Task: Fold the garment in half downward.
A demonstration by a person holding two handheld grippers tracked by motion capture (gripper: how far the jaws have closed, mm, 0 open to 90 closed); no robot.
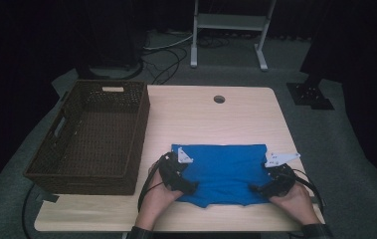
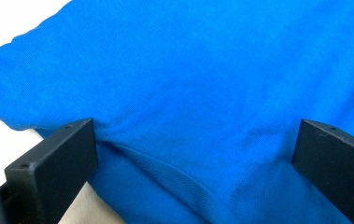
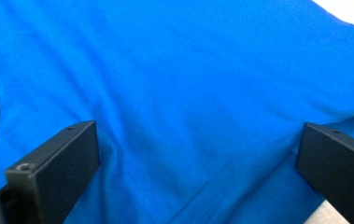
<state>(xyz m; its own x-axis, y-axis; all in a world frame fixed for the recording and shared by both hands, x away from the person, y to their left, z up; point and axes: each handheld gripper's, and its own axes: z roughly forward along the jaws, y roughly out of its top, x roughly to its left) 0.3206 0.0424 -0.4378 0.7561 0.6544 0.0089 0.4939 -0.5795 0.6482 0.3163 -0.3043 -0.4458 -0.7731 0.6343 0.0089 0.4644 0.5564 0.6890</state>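
Pale worktop (image 1: 235, 119), basket (image 1: 94, 134) left, blue cloth (image 1: 223, 172) folded flat near front edge. Left tongs (image 1: 192, 188) and right tongs (image 1: 253, 188) on its lower corners. Left view: jaws apart, cloth (image 2: 202, 93) creased, stitched hem. Right view: jaws apart over rumpled cloth (image 3: 188, 84).

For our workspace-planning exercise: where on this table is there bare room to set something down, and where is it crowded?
Bare wood lies on the table beyond the blue cloth, right of the wicker basket and around the round hole. A thin strip runs along the near edge. The near middle is crowded: the left gripper and right gripper sit on the cloth.
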